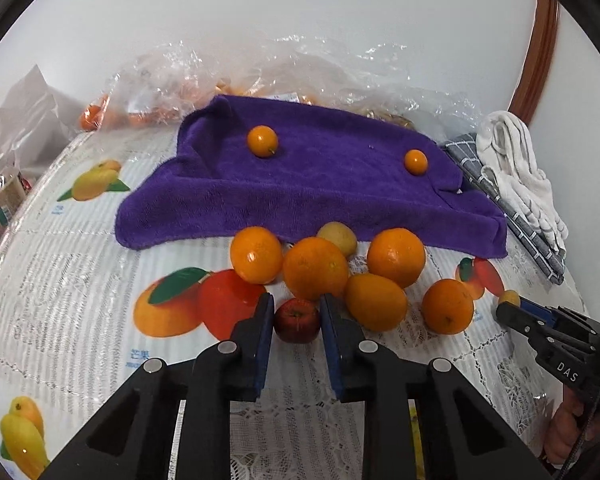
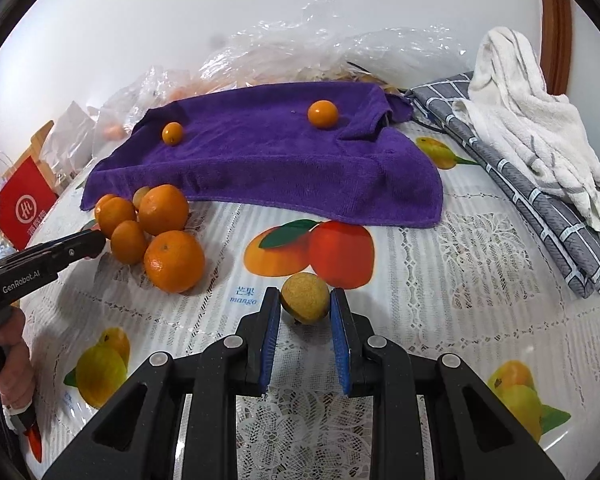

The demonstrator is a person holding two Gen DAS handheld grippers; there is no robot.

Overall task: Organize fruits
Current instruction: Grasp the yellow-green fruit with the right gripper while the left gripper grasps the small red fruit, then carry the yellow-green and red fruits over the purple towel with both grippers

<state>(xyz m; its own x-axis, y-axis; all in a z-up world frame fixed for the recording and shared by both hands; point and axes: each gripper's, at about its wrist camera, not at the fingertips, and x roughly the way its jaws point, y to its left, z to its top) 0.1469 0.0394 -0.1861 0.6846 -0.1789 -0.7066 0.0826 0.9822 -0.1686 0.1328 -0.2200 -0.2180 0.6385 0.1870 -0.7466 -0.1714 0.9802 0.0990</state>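
Black left hand-held gripper (image 1: 297,314), angled down, clamps red apple (image 1: 297,320); right (image 2: 305,306) clamps yellowish fruit (image 2: 304,298).

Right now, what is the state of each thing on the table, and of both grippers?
Left gripper: shut on red apple.
Right gripper: shut on yellow fruit.
Purple towel: spread out, two small oranges on it.
Big oranges: clustered before the towel.
White towel: crumpled.

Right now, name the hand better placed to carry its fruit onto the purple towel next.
Probably the right. Its gripper has jaws shut on the yellowish fruit, alone on open tablecloth with a free path to the purple towel. The left gripper grips the small red apple hemmed in by oranges.
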